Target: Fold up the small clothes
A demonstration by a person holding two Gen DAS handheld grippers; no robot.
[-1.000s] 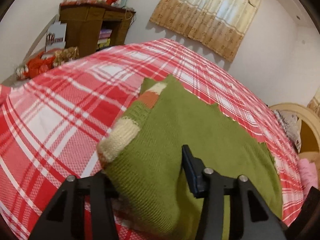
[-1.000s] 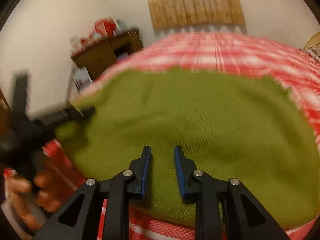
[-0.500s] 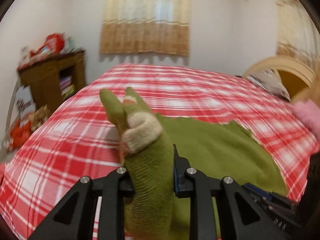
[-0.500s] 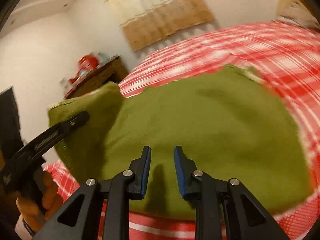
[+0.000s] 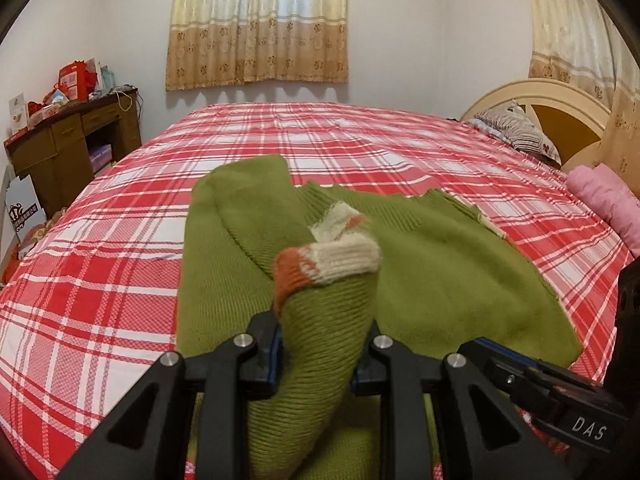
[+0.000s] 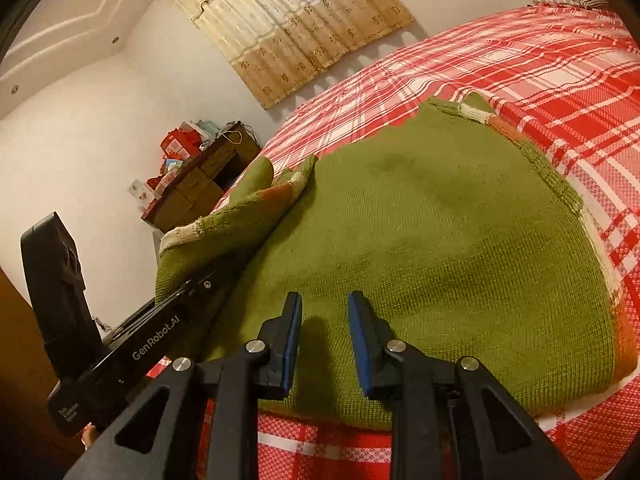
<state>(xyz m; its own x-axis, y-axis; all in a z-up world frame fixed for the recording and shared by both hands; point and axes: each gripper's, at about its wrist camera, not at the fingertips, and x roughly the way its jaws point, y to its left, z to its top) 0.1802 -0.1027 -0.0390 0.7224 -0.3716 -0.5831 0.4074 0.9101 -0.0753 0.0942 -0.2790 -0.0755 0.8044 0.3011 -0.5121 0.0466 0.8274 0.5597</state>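
Observation:
A small green knitted sweater (image 5: pixel 440 272) lies on the red plaid bed (image 5: pixel 120 280). My left gripper (image 5: pixel 320 344) is shut on its sleeve (image 5: pixel 332 264), whose cream and orange cuff sticks up past the fingers and folds over the body. In the right wrist view the sweater (image 6: pixel 440 240) spreads flat, with the lifted sleeve (image 6: pixel 248 208) at its left edge and the left gripper's black body (image 6: pixel 152 344) beneath it. My right gripper (image 6: pixel 324 320) is open and empty, low over the sweater's near hem.
A brown desk (image 5: pixel 68 140) with red boxes stands left of the bed. A wooden headboard (image 5: pixel 560 112), a striped pillow (image 5: pixel 516 128) and a pink bundle (image 5: pixel 608 204) are at the right. Curtains (image 5: pixel 256 24) hang on the far wall.
My left gripper has carried the sleeve up and inward over the sweater's body. The right gripper stayed open over the near hem while its view tilted.

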